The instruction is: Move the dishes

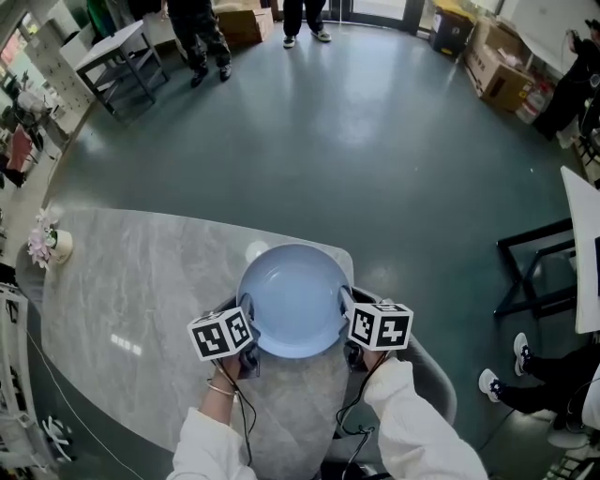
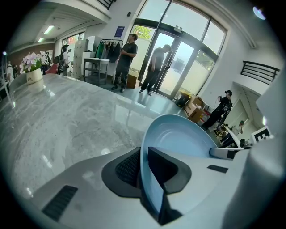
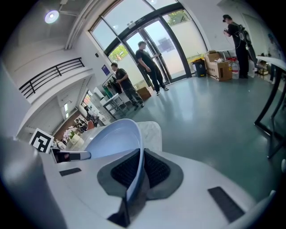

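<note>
A pale blue plate (image 1: 292, 298) hangs level above the near end of the grey marble table (image 1: 141, 300), held from both sides. My left gripper (image 1: 246, 323) is shut on the plate's left rim (image 2: 145, 167). My right gripper (image 1: 345, 314) is shut on its right rim (image 3: 136, 172). In both gripper views the rim runs between the dark ribbed pads (image 2: 129, 167) (image 3: 154, 170), and the plate's hollow (image 2: 185, 138) (image 3: 111, 138) faces up. The opposite gripper's marker cube (image 3: 41, 139) shows past the plate.
A small white pot of pink flowers (image 1: 45, 242) stands at the table's far left edge. A round bright patch (image 1: 256, 251), which I cannot identify, shows on the table just beyond the plate. Several people (image 1: 202, 28) stand near glass doors; cardboard boxes (image 1: 497, 66) lie at far right.
</note>
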A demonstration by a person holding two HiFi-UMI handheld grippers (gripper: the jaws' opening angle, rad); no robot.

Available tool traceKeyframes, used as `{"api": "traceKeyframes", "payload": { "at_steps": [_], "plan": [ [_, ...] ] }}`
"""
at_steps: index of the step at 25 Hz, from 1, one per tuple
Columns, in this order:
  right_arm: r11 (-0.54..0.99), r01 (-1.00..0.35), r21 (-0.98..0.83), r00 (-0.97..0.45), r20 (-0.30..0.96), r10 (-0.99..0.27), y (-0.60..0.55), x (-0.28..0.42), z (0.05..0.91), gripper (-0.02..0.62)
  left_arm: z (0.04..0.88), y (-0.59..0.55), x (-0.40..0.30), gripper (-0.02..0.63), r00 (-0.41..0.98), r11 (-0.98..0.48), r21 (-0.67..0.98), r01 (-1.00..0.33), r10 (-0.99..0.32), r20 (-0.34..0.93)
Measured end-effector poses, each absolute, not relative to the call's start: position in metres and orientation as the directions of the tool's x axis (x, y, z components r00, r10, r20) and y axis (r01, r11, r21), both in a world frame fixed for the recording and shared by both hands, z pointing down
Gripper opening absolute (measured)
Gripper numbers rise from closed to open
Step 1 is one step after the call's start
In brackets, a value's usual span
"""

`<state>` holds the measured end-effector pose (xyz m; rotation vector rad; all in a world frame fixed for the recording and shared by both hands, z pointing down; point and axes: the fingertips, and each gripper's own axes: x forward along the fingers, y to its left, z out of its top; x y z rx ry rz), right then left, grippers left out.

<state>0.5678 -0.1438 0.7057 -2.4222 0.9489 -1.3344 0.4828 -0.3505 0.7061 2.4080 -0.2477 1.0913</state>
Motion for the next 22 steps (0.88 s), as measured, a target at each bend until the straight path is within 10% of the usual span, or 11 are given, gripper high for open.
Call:
{"api": "traceKeyframes", "payload": {
  "at_steps": [22],
  "plan": [
    [-0.791,-0.370,-0.487,0.477,0.631,-0.611,-0.116,0.561,0.671,0.183,0.667,-0.354,0.459,0.179,0.702,-0.861,0.326,-0.389,-0.048,0.711]
  ]
}}
